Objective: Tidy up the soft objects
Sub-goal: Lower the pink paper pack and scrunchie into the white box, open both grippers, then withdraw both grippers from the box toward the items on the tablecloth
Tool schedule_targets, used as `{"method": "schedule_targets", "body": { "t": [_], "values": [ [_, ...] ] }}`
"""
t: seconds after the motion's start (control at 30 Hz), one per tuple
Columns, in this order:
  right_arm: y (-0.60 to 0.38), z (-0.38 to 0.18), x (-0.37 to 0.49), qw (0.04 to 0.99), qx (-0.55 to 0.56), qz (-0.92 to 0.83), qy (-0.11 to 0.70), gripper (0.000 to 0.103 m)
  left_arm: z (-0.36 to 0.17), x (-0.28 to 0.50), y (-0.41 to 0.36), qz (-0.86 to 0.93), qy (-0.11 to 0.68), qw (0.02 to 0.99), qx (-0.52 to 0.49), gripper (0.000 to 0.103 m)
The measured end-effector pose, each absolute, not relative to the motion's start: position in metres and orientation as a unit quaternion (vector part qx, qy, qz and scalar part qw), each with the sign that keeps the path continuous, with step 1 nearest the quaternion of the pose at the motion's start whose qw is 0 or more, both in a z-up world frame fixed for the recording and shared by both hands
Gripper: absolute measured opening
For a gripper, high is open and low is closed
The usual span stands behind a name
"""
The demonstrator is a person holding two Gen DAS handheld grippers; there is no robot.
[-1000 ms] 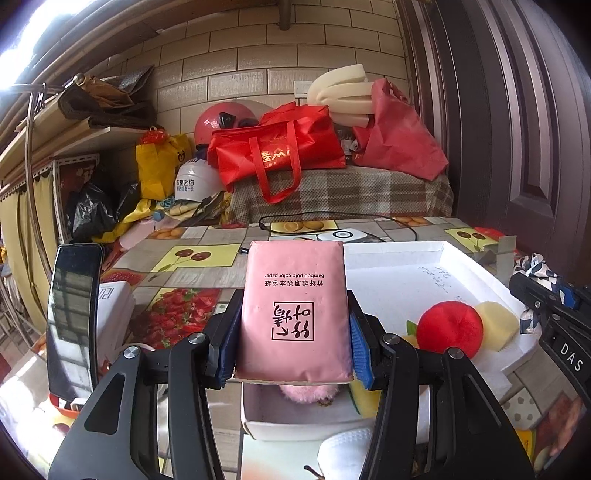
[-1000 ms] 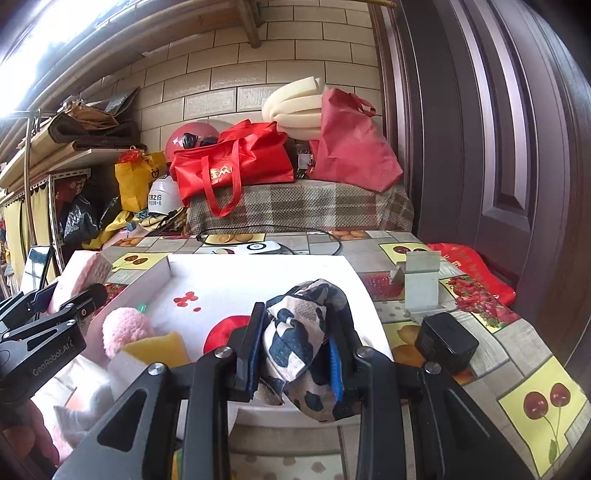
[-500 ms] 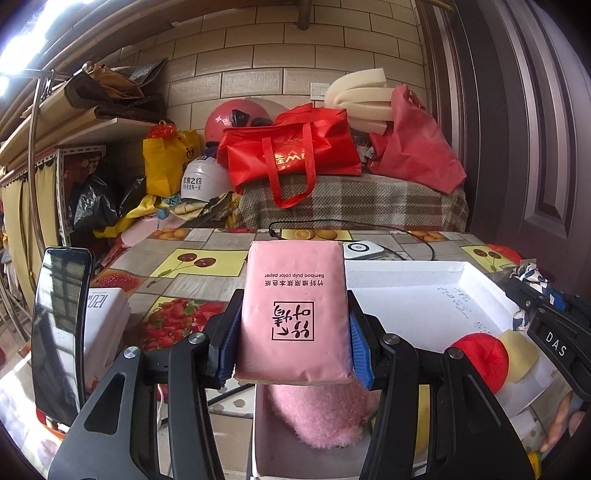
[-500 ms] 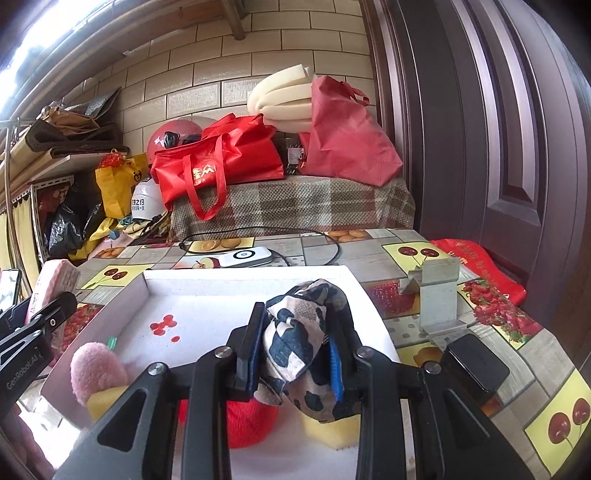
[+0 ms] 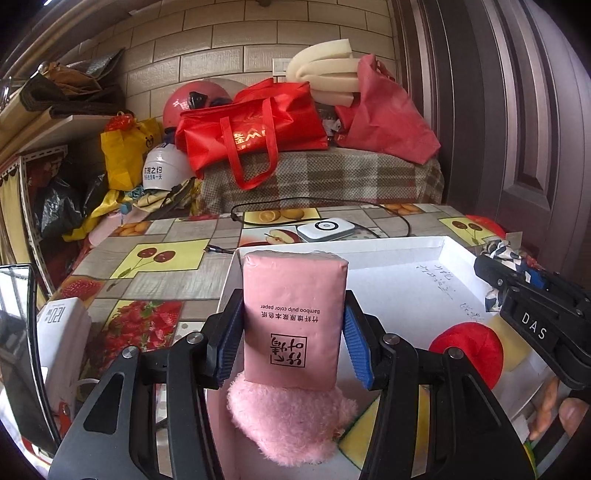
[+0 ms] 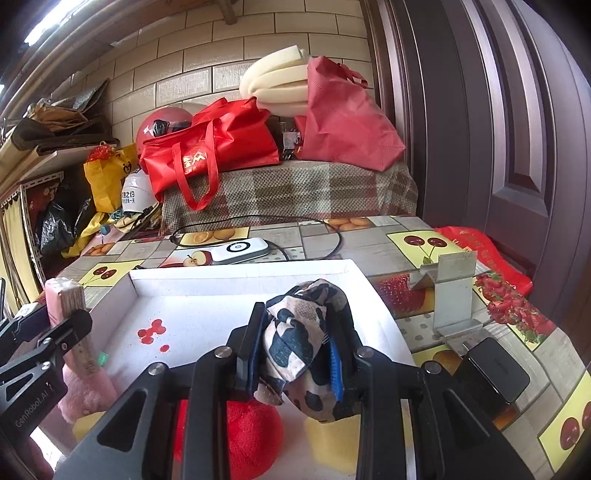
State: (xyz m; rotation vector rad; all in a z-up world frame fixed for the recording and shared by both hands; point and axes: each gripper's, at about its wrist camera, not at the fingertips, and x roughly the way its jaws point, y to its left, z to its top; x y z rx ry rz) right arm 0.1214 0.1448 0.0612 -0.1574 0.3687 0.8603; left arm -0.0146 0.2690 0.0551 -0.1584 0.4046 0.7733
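Sorting looks half done — pink fluff [image 5: 291, 424], red ball [image 6: 236, 435] and yellow sponge [image 6: 332, 439] already lie in the white tray [image 6: 236, 275] beneath both tongs, while left tongs [image 5: 293, 332] clamp a pink tissue pack [image 5: 293, 310] and right tongs [image 6: 295, 350] pinch a spotted cloth [image 6: 299, 332] — neither yet dropped.

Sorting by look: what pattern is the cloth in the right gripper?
Black-and-cream cow patches on the cloth; right wrist view.

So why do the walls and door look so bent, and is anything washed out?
Left wrist view: the fisheye lens bows the brick wall and door, with dark corners. Right wrist view: the same curving; daylight glare blows out the top left corner, while the cow-print cloth stays sharp.
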Motion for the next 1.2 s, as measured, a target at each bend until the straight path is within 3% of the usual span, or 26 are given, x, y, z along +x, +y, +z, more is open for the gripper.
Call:
{"method": "schedule_targets", "body": {
  "t": [0.47,0.57,0.6,0.63,0.67,0.7,0.73,0.8,0.9,1.2],
  "values": [
    [0.151,0.06,0.118,0.887,-0.09,0.417,0.177,0.031,0.049,0.002,0.27,0.344,0.235,0.906,-0.075,0.05],
    [0.151,0.06,0.119,0.886,-0.095,0.418,0.178,0.033,0.048,0.003,0.271,0.338,0.242,0.906,-0.08,0.061],
    [0.152,0.06,0.119,0.886,-0.096,0.417,0.178,0.039,0.048,0.002,0.271,0.337,0.239,0.907,-0.081,0.071],
    [0.152,0.06,0.119,0.886,-0.096,0.417,0.177,0.056,0.049,0.001,0.27,0.337,0.234,0.908,-0.08,0.078],
    [0.151,0.06,0.118,0.887,-0.097,0.417,0.175,0.067,0.05,-0.001,0.269,0.338,0.228,0.91,-0.077,0.081],
    [0.151,0.06,0.117,0.887,-0.098,0.417,0.172,0.09,0.051,-0.002,0.267,0.341,0.223,0.91,-0.073,0.081],
    [0.15,0.061,0.116,0.89,-0.1,0.414,0.166,0.095,0.052,-0.003,0.265,0.342,0.217,0.911,-0.07,0.082],
    [0.149,0.061,0.115,0.891,-0.1,0.413,0.161,0.095,0.053,-0.006,0.263,0.345,0.21,0.912,-0.068,0.084],
    [0.147,0.062,0.117,0.892,-0.093,0.411,0.161,0.098,0.054,-0.009,0.267,0.349,0.204,0.911,-0.078,0.103],
    [0.145,0.063,0.115,0.895,-0.088,0.409,0.154,0.103,0.056,-0.015,0.264,0.351,0.187,0.915,-0.074,0.103]
  ]
}}
